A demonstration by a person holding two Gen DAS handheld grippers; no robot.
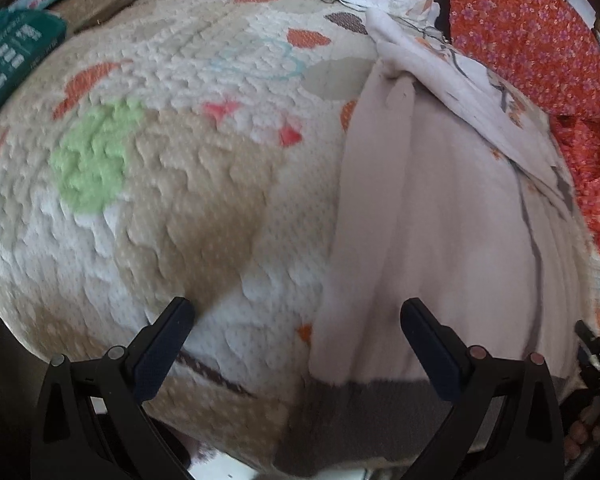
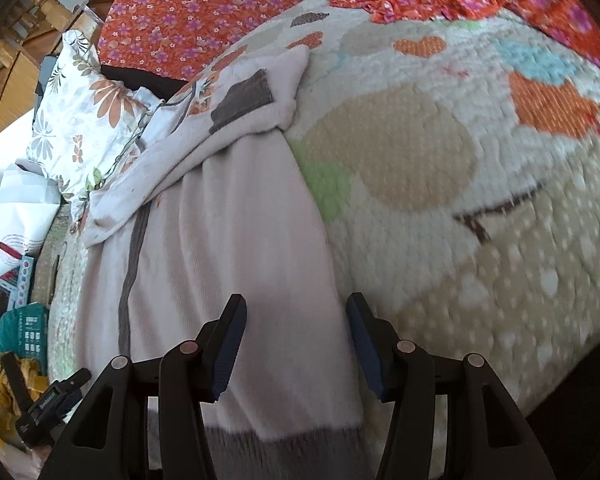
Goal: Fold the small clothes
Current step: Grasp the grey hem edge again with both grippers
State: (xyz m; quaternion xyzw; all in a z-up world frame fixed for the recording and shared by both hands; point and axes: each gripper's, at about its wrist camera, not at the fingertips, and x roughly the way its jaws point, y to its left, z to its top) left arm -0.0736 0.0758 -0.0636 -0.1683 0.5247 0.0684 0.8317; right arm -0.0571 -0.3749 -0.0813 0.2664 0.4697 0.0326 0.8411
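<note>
Pink garment point(image 2: 236, 216) on blanket point(image 2: 440, 168); no readable writing.

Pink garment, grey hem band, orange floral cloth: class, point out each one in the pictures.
pink garment point(image 2: 236, 240), right wrist view, on its flat middle panel.
grey hem band point(image 1: 372, 404), left wrist view, on the band's middle.
orange floral cloth point(image 2: 188, 12), right wrist view, on its upper spread.
</note>
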